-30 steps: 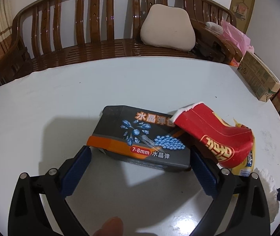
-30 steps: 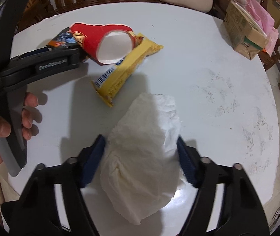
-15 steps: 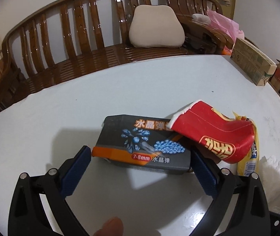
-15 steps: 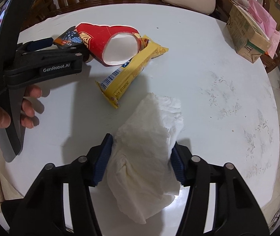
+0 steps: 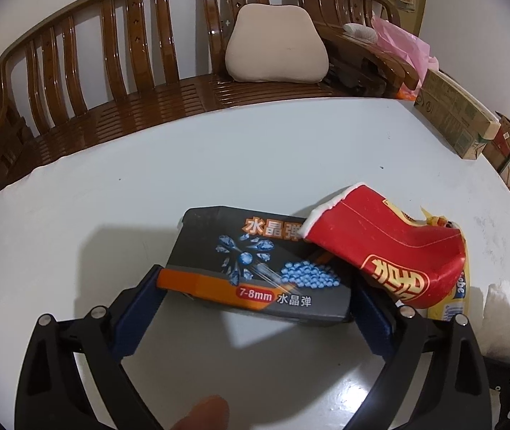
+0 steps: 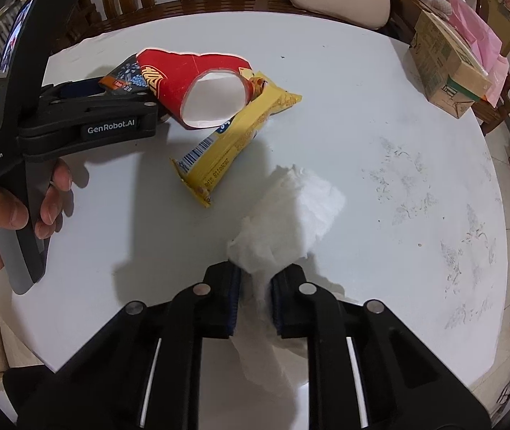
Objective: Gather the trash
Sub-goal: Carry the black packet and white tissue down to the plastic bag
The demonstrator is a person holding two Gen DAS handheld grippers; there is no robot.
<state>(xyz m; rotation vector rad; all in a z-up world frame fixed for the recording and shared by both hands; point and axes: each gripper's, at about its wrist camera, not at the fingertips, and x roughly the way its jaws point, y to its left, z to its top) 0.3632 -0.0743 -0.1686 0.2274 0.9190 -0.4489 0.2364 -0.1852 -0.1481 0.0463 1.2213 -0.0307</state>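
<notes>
Fig. Two hand-held grippers at a white round table (image 6: pixel 380 114), trash clustered at its near-left part.

Risks, judged from layout. (a) Dark cardboard box (image 5: pixel 255 268): largest item, lies flat w/ a crushed red paper cup (image 5: pixel 380 251) resting on its right end. If the box is lifted or dragged, the cup will probably roll off or be pushed onto the yellow snack wrapper (image 6: pixel 233 143) just beside it, scattering the pile. The box is wide and thin; a grip at its near edge only could let it pivot and slip. (b) White tissue (image 6: pixel 290 222): soft, held at one end only, rest trailing on the table; it may tear, or slide out of the pads if pulled fast. (c) Wrapper: light and flat, lies btwn cup and tissue, easily swept along by either.

Gripper state. Left gripper (image 5: pixel 255 308): jaws wide, one blue pad at each end of the box's near edge; pads at or very near the box corners, contact cannot be confirmed, no squeeze evident. Box rests on the table. Right gripper (image 6: pixel 255 304): jaws narrow, nearly closed, pinching the tissue's near end btwn the pads; whether the tissue is off the table cannot be told.

Background: wooden bench (image 5: pixel 111 71) w/ cushion (image 5: pixel 276 46).
</notes>
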